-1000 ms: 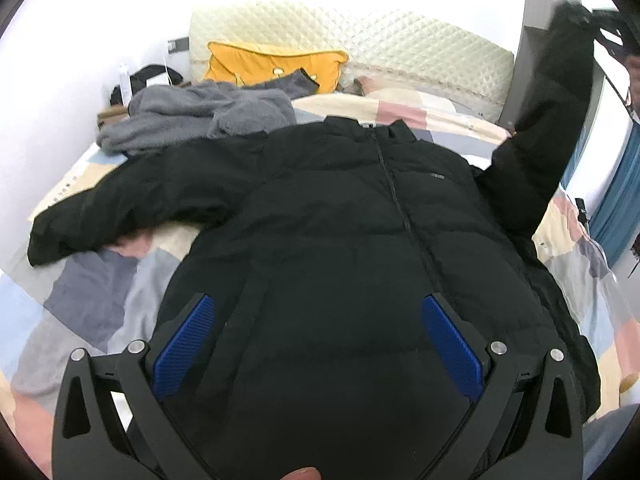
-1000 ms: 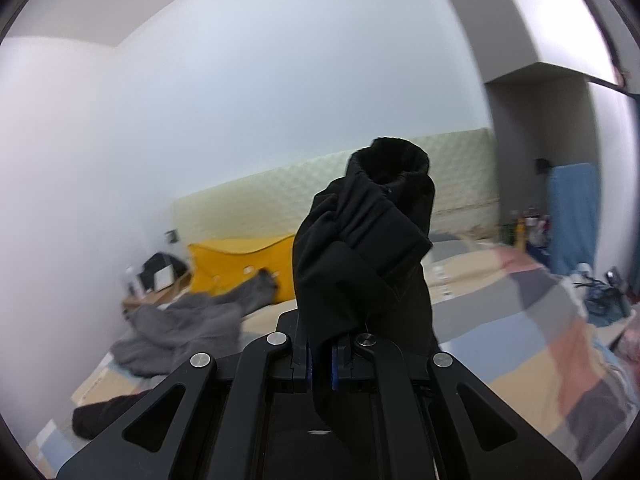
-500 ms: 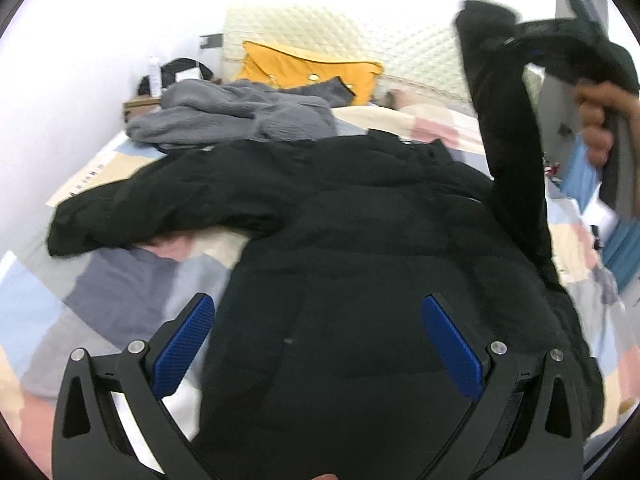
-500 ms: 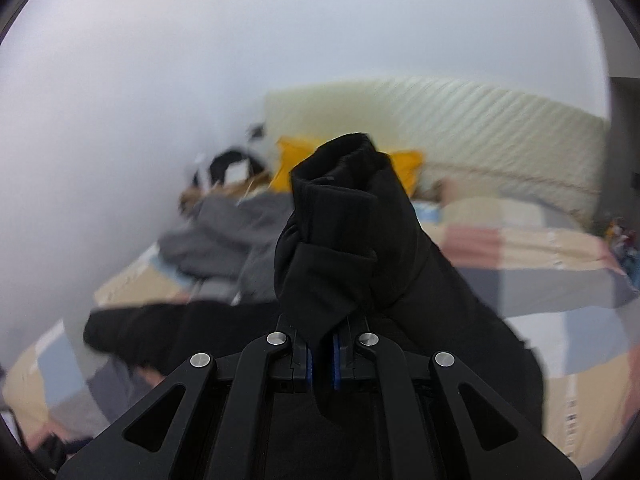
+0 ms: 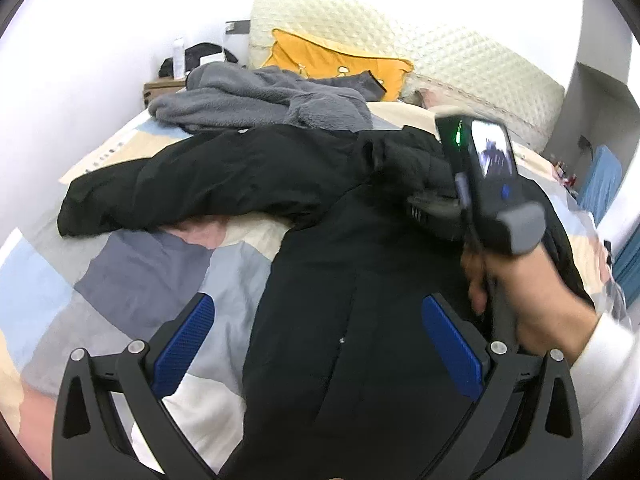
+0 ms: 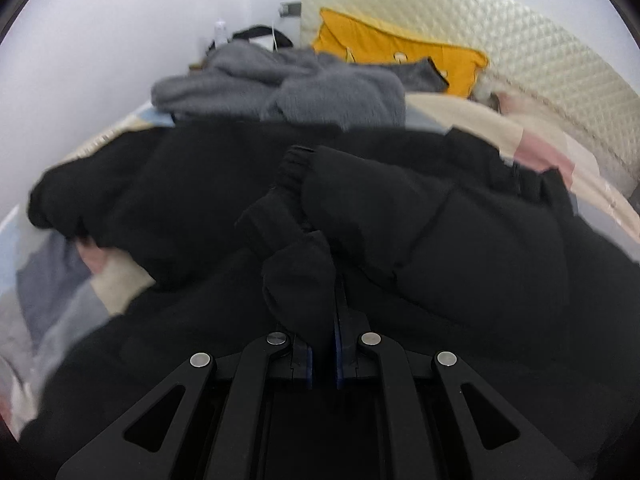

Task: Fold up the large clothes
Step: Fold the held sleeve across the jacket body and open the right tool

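Observation:
A black puffer jacket [image 5: 360,280] lies front up on the patchwork bed. Its left sleeve [image 5: 168,196] stretches out to the left. My left gripper [image 5: 320,344] hovers open over the jacket's lower body with nothing between its blue pads [image 5: 182,344]. My right gripper [image 6: 322,344] is shut on the cuff end of the jacket's right sleeve [image 6: 400,216], which is laid across the jacket's chest. In the left wrist view the right gripper's body [image 5: 492,192] and the hand [image 5: 532,304] that holds it sit over the jacket's right side.
A grey fleece garment [image 5: 260,100] is heaped at the head of the bed, with a yellow pillow [image 5: 340,60] and a quilted cream headboard [image 5: 460,60] behind. A bedside stand [image 5: 164,88] is at the far left. Patchwork bedding [image 5: 132,264] shows left of the jacket.
My right gripper has swung the sleeve down from high in the air onto the jacket's chest. The left gripper has drifted sideways, so the jacket sits further right in its view.

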The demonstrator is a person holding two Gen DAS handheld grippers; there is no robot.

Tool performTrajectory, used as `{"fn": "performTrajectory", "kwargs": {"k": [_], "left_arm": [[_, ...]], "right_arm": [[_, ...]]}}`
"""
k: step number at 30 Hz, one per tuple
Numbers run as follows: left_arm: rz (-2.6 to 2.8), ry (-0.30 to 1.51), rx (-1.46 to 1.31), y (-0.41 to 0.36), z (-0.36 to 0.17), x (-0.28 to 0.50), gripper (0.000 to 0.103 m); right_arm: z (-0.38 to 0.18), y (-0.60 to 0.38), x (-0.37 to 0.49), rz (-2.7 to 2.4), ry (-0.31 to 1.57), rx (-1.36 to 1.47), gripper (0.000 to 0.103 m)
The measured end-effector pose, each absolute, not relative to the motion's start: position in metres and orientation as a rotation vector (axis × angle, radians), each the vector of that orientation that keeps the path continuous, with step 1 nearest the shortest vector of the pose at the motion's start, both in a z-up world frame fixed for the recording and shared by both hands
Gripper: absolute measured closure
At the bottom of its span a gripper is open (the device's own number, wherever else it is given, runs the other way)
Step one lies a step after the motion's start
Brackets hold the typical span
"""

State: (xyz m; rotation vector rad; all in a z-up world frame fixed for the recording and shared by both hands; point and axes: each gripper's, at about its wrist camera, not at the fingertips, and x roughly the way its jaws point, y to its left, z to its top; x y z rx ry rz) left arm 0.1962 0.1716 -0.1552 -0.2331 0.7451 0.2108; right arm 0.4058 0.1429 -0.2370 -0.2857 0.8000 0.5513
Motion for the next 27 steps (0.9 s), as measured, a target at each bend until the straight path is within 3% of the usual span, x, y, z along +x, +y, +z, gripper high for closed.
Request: {"fn": "performTrajectory", "kwargs": {"k": [5,8,9,10,27], "left_arm": [[0.229,0.79,-0.232,0.176,-0.165,0.205,0.0],[0.236,0.784,-0.239,0.177,-0.164,0.205,0.0],[0.236,0.78,-0.238,0.177,-0.163,0.204,0.0],[0.236,0.776,-0.237,0.177,-0.162,0.204,0.0],[0.167,0.693,-0.19,0.144,-0.144,0.198,0.0]], "right_arm": [[-0.233,0.139,0.407,0.542,0.8,-0.277,0.096],[-0.215,0.136,0.398,0.571,0.77,-0.265,0.069],[-0.21,0.136,0.396,0.585,0.765,-0.257,0.052],[-0.204,0.134,0.392,0.598,0.751,-0.247,0.043],[-0.114,0.011,0.346,0.446,0.533,-0.131,0.043]]}}
